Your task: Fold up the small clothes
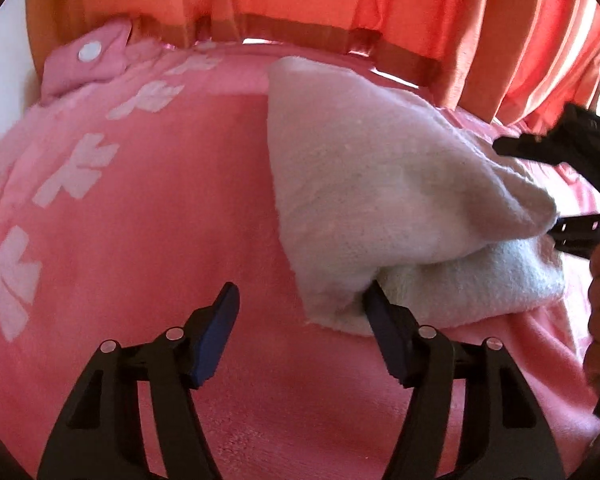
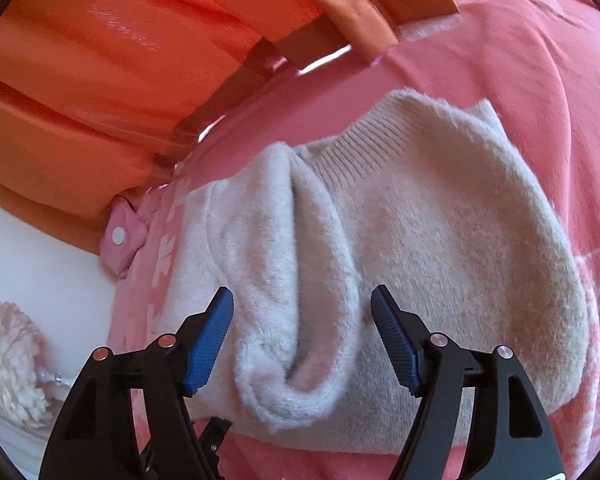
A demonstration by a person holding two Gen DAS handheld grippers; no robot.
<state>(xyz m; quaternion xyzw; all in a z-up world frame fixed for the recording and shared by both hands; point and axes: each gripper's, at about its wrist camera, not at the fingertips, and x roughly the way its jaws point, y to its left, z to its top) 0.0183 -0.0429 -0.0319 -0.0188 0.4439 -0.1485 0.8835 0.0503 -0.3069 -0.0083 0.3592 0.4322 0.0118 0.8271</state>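
Because a soft, flat surface is needed for folding, the pink blanket [image 2: 500, 80] is spread out, and the white sweater [image 2: 440, 240] is laid on it, partly folded, its sleeve [image 2: 300, 300] drawn across the body. Over that sleeve the right hand-held gripper [image 2: 302, 340] is held released. Beside the sweater's corner the left hand-held gripper [image 1: 300, 336] is likewise released, grasping nothing.

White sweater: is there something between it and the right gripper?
Nothing visible does. The right gripper is open just above the white sweater, and its folded sleeve lies between the jaws, with no pad pressing on it.
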